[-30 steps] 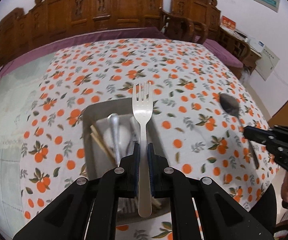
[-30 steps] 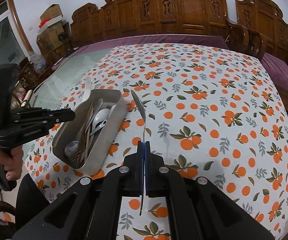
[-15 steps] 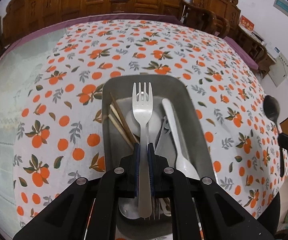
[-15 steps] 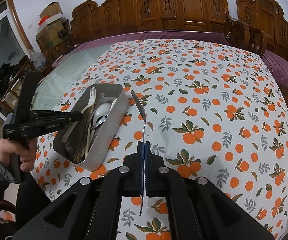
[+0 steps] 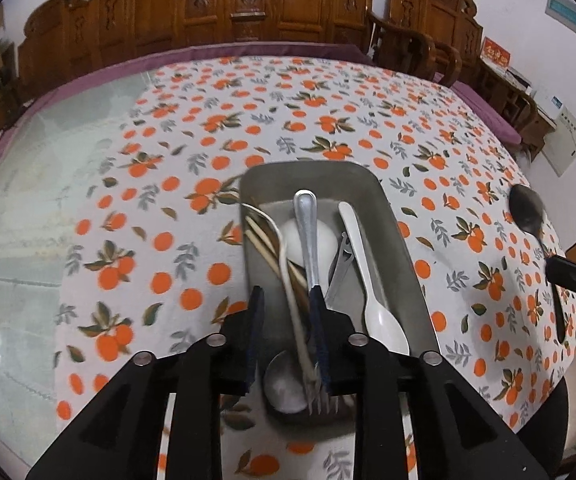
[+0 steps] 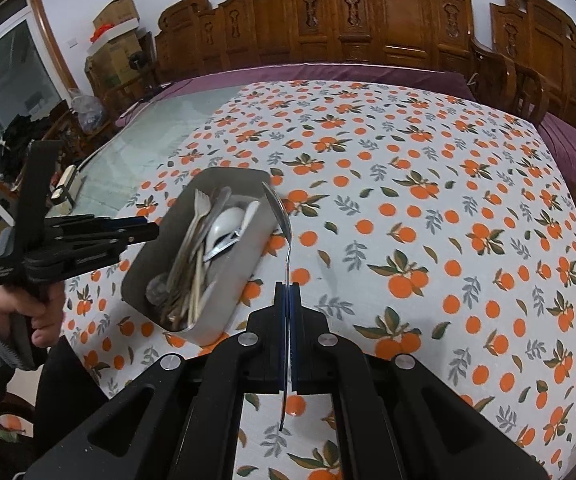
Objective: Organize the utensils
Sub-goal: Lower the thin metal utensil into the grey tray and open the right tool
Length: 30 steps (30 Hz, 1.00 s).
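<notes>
Left claw (image 5: 286, 300) over the metal tray (image 5: 400, 240), jaws parted narrow and just been opening, nothing pinched. The fork (image 6: 199, 216) lies loose in the tray, prongs at the far end, among a metal spoon (image 5: 306, 236), chopsticks (image 5: 262, 246) and a white plastic spoon (image 5: 368, 276). Tray sits on the orange-print tabletop (image 6: 428, 200). Right claw (image 6: 287, 286) clamps a steel spoon (image 6: 278, 206) by its handle, bowl just beside the tray's right rim.

1. The tablecloth (image 6: 428, 216) is white with a pattern of oranges and grey-green leaves.
2. The tray (image 5: 400, 236) is grey metal.
3. One spoon (image 5: 372, 280) is white plastic.
4. The carved chairs (image 6: 368, 20) are brown wood.
</notes>
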Each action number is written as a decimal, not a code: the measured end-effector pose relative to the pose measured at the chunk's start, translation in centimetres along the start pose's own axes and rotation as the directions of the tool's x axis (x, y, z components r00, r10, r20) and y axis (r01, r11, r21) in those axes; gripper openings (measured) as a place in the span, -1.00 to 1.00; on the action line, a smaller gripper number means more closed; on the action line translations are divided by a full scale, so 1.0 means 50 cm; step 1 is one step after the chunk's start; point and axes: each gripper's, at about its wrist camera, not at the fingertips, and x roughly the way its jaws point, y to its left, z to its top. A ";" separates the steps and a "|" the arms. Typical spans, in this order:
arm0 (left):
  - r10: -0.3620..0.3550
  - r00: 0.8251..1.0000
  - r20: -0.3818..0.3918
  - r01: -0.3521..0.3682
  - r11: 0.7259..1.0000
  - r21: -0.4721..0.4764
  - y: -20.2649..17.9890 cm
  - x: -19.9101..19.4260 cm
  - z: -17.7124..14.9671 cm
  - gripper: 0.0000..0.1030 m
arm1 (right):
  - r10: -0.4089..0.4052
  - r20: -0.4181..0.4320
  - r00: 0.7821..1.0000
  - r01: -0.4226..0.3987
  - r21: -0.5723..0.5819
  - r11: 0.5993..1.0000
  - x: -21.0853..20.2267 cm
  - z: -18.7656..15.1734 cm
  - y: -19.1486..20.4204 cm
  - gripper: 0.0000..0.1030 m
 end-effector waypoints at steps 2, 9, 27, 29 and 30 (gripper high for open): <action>0.006 1.000 0.022 -0.006 1.000 0.003 0.006 -0.024 -0.005 -0.43 | 0.006 0.001 1.000 -0.006 -0.010 1.000 0.002 0.006 0.012 -0.96; 0.036 0.996 0.088 -0.037 0.999 0.002 0.030 -0.100 -0.019 0.10 | 0.027 0.000 1.000 -0.027 -0.044 0.999 0.016 0.028 0.058 -0.96; 0.048 0.983 0.179 -0.043 0.999 -0.029 0.064 -0.176 -0.030 0.81 | 0.091 -0.007 0.996 -0.091 -0.005 0.996 0.087 0.064 0.132 -0.96; 0.050 0.982 0.184 -0.044 0.998 -0.036 0.071 -0.182 -0.030 0.81 | 0.094 -0.012 0.996 -0.094 -0.005 0.996 0.101 0.067 0.141 -0.96; 0.050 0.981 0.186 -0.044 0.998 -0.039 0.076 -0.185 -0.030 0.81 | 0.095 -0.014 0.995 -0.095 -0.007 0.995 0.108 0.068 0.146 -0.96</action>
